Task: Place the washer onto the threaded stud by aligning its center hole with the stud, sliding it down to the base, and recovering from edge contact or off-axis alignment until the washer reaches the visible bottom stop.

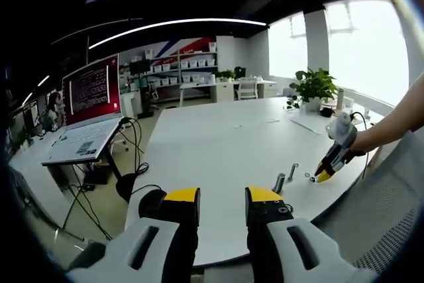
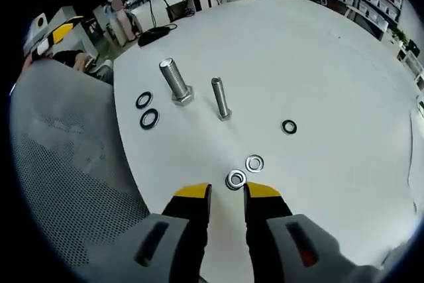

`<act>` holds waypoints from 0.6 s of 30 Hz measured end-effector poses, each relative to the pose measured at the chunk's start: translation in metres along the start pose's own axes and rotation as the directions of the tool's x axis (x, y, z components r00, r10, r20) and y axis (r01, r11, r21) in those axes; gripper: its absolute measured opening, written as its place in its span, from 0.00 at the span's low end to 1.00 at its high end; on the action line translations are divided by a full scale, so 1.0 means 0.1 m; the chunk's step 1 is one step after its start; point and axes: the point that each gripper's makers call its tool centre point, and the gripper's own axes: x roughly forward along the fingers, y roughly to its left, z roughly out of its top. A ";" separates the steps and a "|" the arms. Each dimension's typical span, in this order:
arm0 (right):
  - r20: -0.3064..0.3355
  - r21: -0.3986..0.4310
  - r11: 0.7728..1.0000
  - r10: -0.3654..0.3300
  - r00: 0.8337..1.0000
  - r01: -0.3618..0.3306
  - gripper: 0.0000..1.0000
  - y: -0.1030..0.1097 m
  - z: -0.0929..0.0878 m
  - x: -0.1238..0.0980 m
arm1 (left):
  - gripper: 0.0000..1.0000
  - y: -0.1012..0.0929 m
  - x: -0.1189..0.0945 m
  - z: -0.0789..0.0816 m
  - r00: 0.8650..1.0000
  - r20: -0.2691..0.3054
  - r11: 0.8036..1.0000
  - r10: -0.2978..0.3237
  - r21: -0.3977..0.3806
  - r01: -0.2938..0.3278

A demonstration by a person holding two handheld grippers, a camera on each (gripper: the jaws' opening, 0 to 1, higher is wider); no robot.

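The right claw [image 2: 227, 193] hangs low over the white bench [image 2: 318, 84] with its yellow-tipped jaws apart and nothing between them. Just beyond its tips lies a silver washer [image 2: 236, 179], flat on the bench with its hole facing up; a second silver washer [image 2: 254, 162] lies just beside it, a little farther and to the right, the two touching or nearly so. Farther out a slim stud [image 2: 220, 98] stands upright on its head, long axis rising off the bench, leaning only slightly in the fisheye. To its left stands a thicker bolt [image 2: 175, 81], also upright on its hex head. Two dark rings [image 2: 147, 110] lie left of that bolt, near the bench edge, and one more dark ring [image 2: 289, 126] lies to the right of the slim stud, well apart from the rest.

The left claw [image 1: 222, 205] is held back at the near edge of the bench, jaws apart and empty. From there the right claw [image 1: 326, 173] appears at the far right, tips down beside both upright studs [image 1: 286, 176]. A laptop [image 1: 86, 114] with a red screen sits on a stand to the left, and a potted plant [image 1: 313, 88] stands at the far side.
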 end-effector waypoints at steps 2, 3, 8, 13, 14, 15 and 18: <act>-0.007 -0.008 1.000 -0.002 1.000 0.002 0.23 -0.01 0.00 0.01 | 0.25 0.00 0.00 0.00 1.000 0.001 1.000 0.001 0.000 -0.001; -0.011 -0.009 1.000 -0.002 1.000 0.002 0.23 -0.01 0.00 0.02 | 0.25 0.00 0.00 0.00 1.000 0.002 1.000 0.001 0.000 -0.001; -0.016 -0.021 1.000 -0.009 1.000 0.009 0.21 0.03 -0.01 0.04 | 0.25 0.00 0.00 0.00 1.000 0.001 1.000 0.001 -0.001 -0.001; -0.017 -0.017 1.000 -0.013 1.000 0.012 0.20 0.01 0.01 0.05 | 0.25 0.00 0.00 0.00 1.000 0.001 1.000 0.002 -0.001 -0.002; -0.018 -0.021 1.000 -0.015 1.000 0.015 0.20 0.00 0.02 0.05 | 0.25 0.00 0.00 0.00 1.000 0.001 1.000 0.002 -0.001 -0.002; -0.022 -0.027 0.999 -0.027 0.999 0.027 0.20 -0.03 0.03 0.05 | 0.25 0.00 0.00 0.00 1.000 0.001 1.000 0.002 -0.001 -0.002; -0.029 -0.034 0.999 -0.037 0.999 0.036 0.20 -0.06 0.03 0.07 | 0.25 0.00 0.00 0.00 1.000 0.001 1.000 0.002 -0.001 -0.002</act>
